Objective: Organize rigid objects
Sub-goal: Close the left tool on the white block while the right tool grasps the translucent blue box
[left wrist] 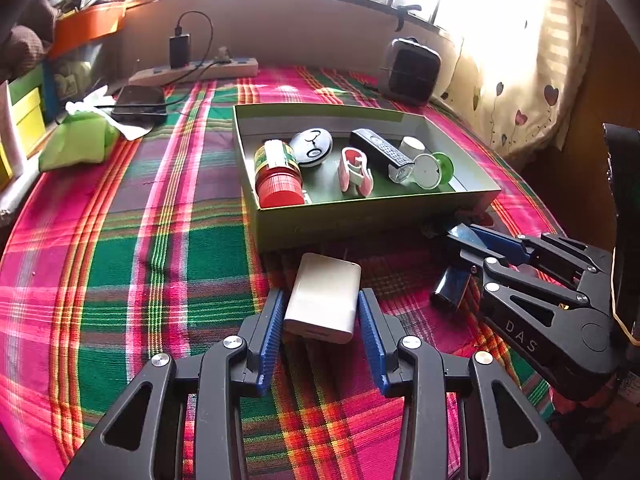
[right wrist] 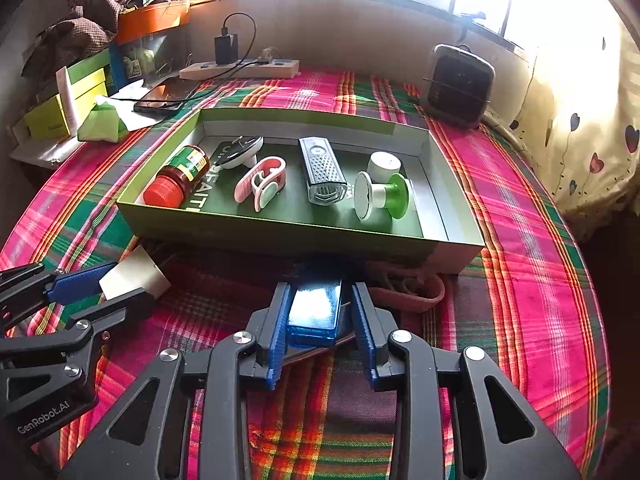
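Left tongs (left wrist: 322, 316): closed around a smooth beige rounded block (left wrist: 324, 298) on the plaid cloth (left wrist: 160, 260).
Right tongs (right wrist: 320, 312): gripping a glossy blue rectangular case (right wrist: 316, 308).
Ahead: shallow green cardboard box (right wrist: 280, 236) blocks the way, holding a red-lidded jar (right wrist: 178, 178) and a ribbed grey torch (right wrist: 322, 170).

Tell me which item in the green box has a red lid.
The jar lying on its side at the box's left end; no other item there has a red cap.
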Action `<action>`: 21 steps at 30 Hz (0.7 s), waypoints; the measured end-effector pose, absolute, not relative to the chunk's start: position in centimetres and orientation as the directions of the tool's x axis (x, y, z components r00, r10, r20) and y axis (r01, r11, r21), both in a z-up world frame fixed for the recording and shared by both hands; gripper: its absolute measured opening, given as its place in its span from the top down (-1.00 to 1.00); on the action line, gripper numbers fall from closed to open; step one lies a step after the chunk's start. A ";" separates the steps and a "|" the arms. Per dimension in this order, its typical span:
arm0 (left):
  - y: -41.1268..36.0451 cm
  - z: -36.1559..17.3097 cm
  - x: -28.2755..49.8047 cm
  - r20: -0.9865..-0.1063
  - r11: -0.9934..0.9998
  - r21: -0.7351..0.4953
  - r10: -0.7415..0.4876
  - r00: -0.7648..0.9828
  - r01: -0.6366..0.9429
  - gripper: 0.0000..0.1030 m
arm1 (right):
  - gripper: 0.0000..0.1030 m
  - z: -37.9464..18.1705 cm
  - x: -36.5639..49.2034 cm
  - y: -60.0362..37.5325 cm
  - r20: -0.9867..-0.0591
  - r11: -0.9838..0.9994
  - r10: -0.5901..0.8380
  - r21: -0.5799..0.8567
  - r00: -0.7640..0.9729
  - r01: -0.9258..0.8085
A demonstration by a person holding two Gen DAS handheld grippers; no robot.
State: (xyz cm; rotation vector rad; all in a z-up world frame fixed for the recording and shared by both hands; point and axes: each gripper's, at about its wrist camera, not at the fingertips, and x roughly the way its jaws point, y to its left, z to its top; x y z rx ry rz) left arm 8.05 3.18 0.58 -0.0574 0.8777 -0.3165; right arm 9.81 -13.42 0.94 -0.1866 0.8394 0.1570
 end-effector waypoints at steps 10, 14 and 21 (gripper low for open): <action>3.3 0.7 7.7 -0.748 0.954 -0.185 -0.293 0.596 0.237 0.29 | 0.55 1.4 8.9 -14.0 -0.737 0.970 0.149 -0.020 0.660 -0.241; 3.3 0.7 7.5 -0.748 0.955 -0.186 -0.289 0.598 0.229 0.32 | 0.55 1.6 8.5 -14.0 -0.731 0.964 0.200 0.029 0.652 -0.263; 3.4 0.7 7.2 -0.746 0.957 -0.187 -0.286 0.601 0.222 0.33 | 0.55 1.7 7.9 -13.7 -0.725 0.955 0.244 0.064 0.645 -0.289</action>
